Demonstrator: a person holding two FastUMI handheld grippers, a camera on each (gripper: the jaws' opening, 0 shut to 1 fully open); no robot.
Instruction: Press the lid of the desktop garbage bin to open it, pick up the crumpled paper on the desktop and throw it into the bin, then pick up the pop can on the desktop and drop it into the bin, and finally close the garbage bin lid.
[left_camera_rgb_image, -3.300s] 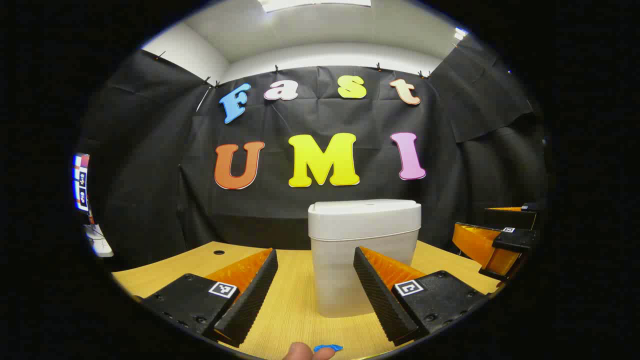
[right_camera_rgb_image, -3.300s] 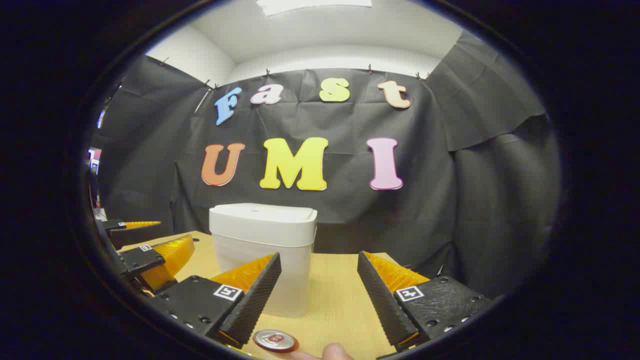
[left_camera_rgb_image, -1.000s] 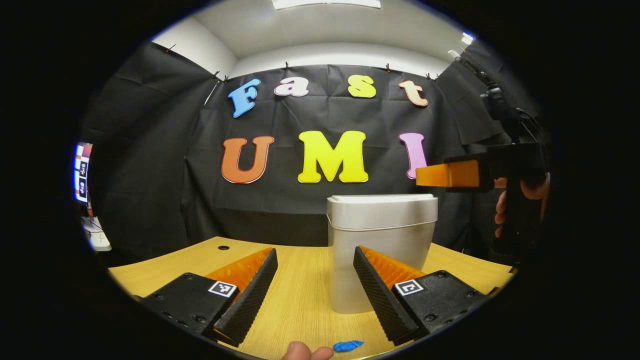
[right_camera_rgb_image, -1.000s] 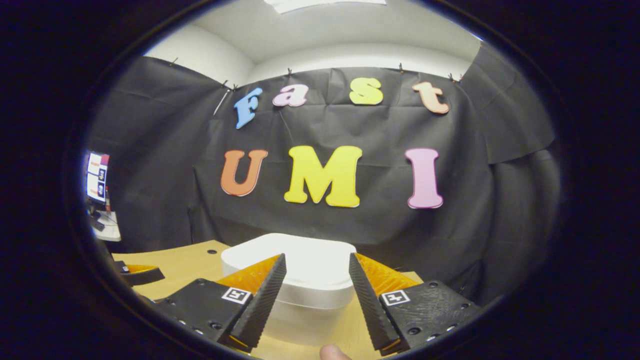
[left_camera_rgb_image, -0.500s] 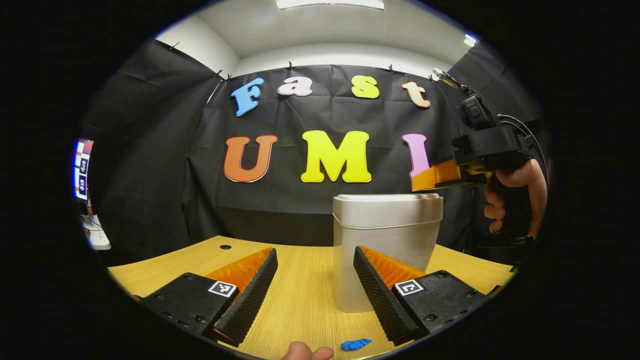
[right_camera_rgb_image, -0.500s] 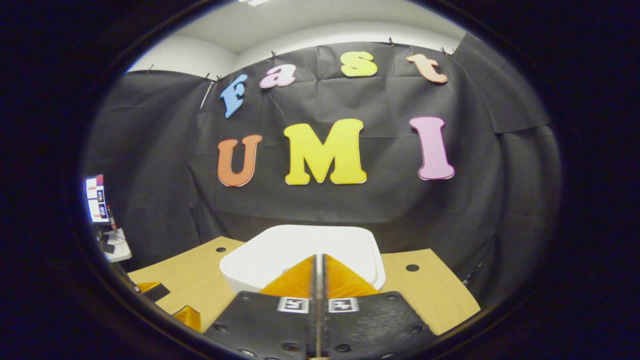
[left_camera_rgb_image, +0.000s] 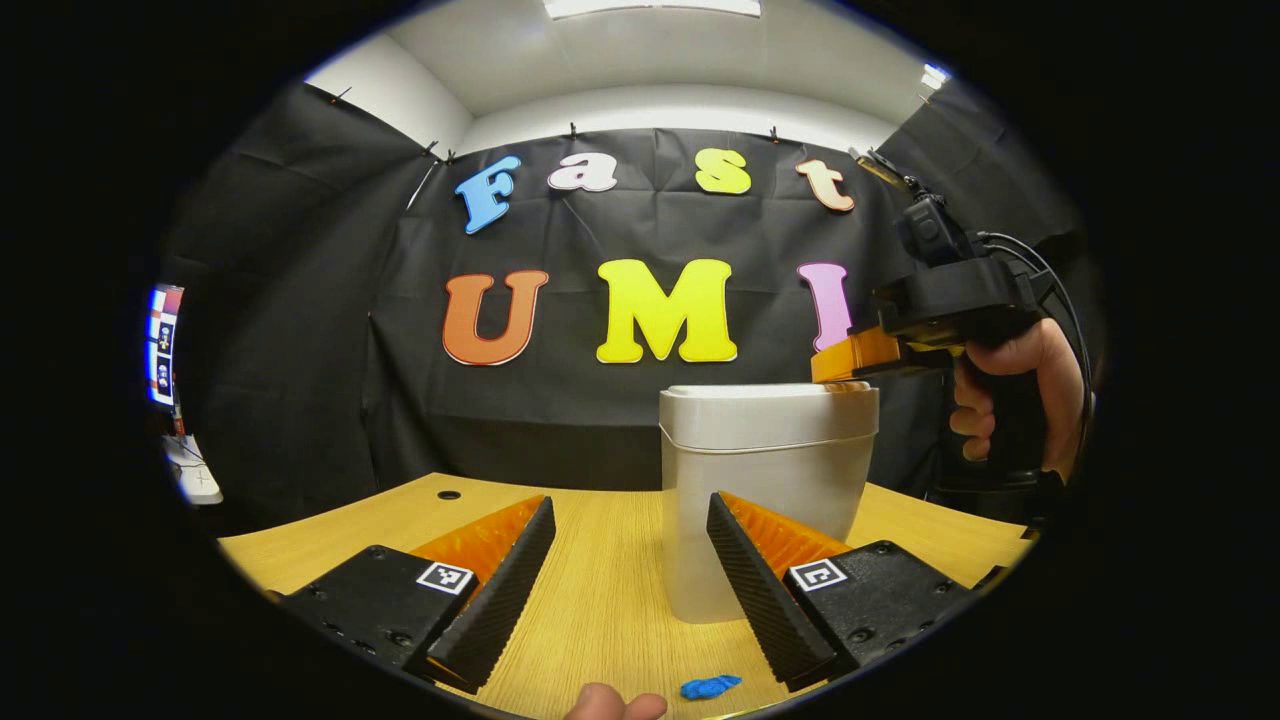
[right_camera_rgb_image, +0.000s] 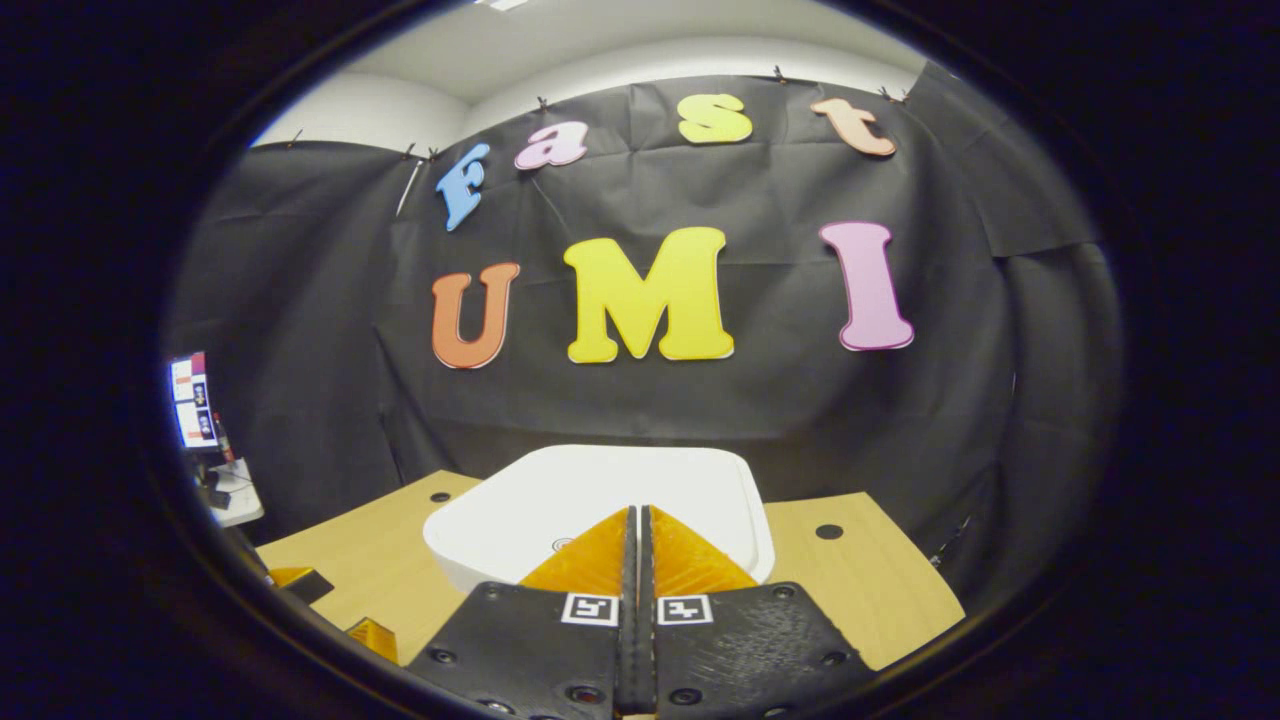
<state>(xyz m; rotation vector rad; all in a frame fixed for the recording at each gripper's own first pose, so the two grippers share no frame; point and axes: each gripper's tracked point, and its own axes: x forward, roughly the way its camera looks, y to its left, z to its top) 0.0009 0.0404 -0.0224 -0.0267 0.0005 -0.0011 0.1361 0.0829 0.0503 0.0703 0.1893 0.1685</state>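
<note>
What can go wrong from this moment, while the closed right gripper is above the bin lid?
1. The right gripper, fingers shut, meets the lid near its right edge in the left gripper view; an off-centre push may fail to release it.
2. The garbage bin stands free on the desk, and the open left gripper is not holding it, so a hard press could tip or slide it.
3. The blue scrap lies low near the left gripper and is easy to miss.
</note>
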